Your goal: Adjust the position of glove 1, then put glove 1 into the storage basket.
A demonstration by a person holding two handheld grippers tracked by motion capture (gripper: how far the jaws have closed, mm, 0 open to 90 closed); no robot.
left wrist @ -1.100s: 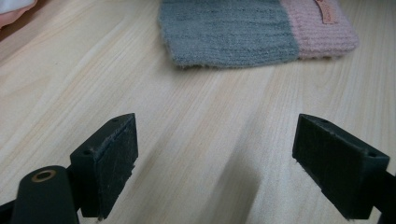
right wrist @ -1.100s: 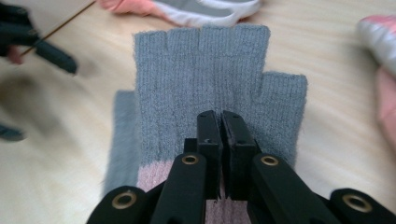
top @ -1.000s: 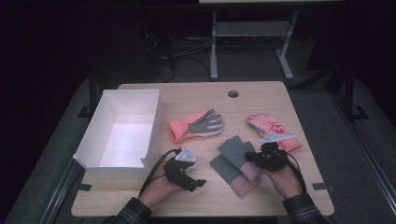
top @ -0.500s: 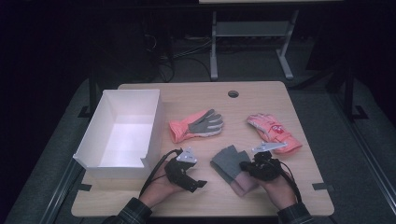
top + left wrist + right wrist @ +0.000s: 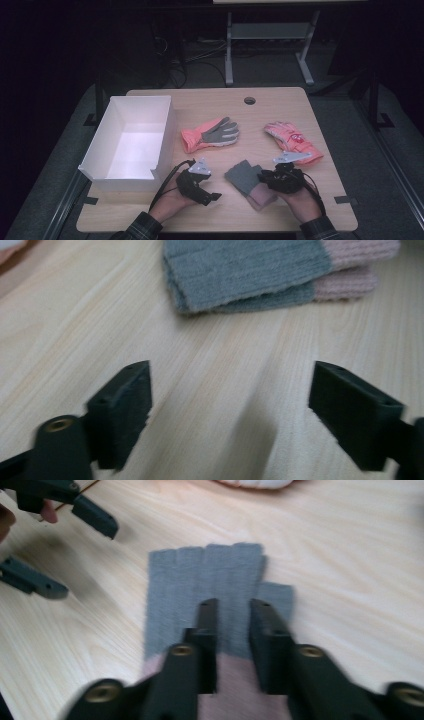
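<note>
Moved inward since earlier, right gripper [image 5: 234, 605], fingers slightly parted and just opening, hovers over flat grey-and-pink knit gloves [image 5: 215, 595].

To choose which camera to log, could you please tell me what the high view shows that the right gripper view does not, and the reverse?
The high view adds the white box and the pink glove at the right. The right gripper view adds the narrow gap between the jaws of the right hand-held gripper, which have just been opening, with nothing pinched. Both share the grey-and-pink glove on the wooden table.
</note>
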